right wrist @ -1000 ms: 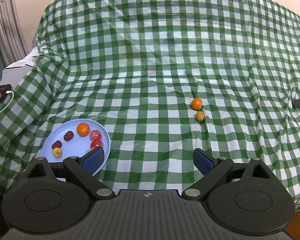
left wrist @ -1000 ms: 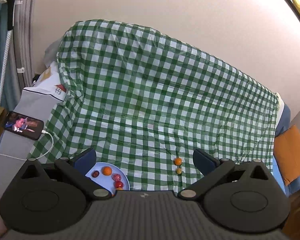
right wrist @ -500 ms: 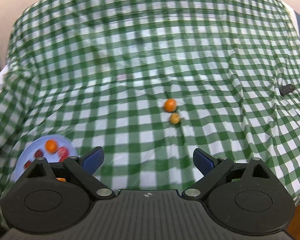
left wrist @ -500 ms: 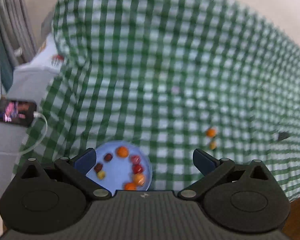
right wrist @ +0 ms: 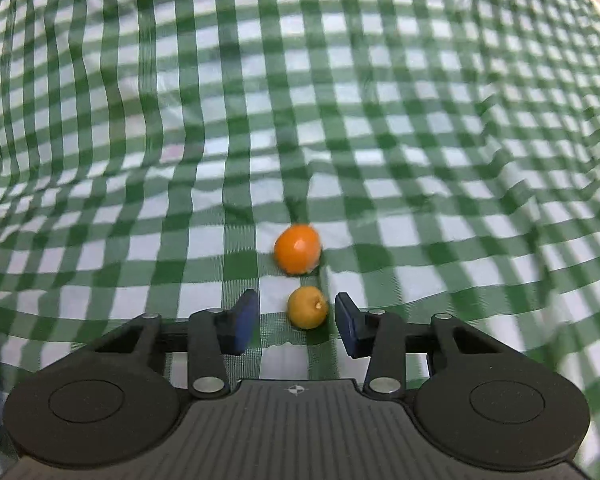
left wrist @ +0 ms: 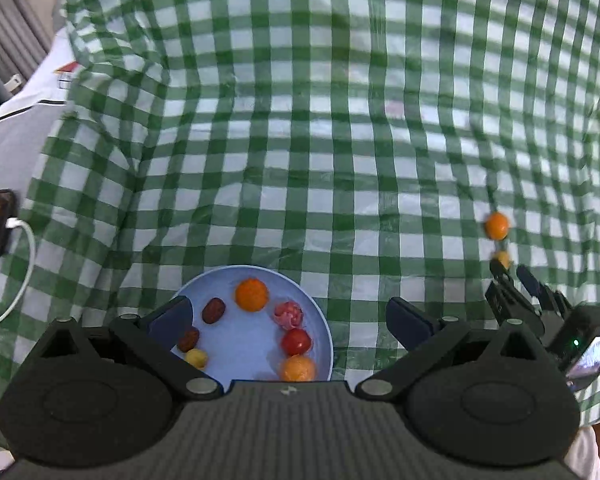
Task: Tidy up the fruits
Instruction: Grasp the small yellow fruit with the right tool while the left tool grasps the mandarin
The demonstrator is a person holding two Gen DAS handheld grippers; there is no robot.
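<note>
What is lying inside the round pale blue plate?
The round pale blue plate shows seven small fruits: two orange, two red, two dark brown, one yellow. The left gripper covers its near rim, hiding anything there.

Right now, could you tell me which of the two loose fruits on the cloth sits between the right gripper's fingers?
The small yellow-orange fruit, the nearer one; the closing fingers flank it, while the larger orange fruit lies just beyond them.

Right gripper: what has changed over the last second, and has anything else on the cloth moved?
The right gripper has come forward and down to the small yellow fruit, which now sits between its closing fingers; a gap shows on both sides. The left gripper dropped closer over the blue plate. The orange fruit, the plate's fruits and the checked cloth stayed put.
</note>
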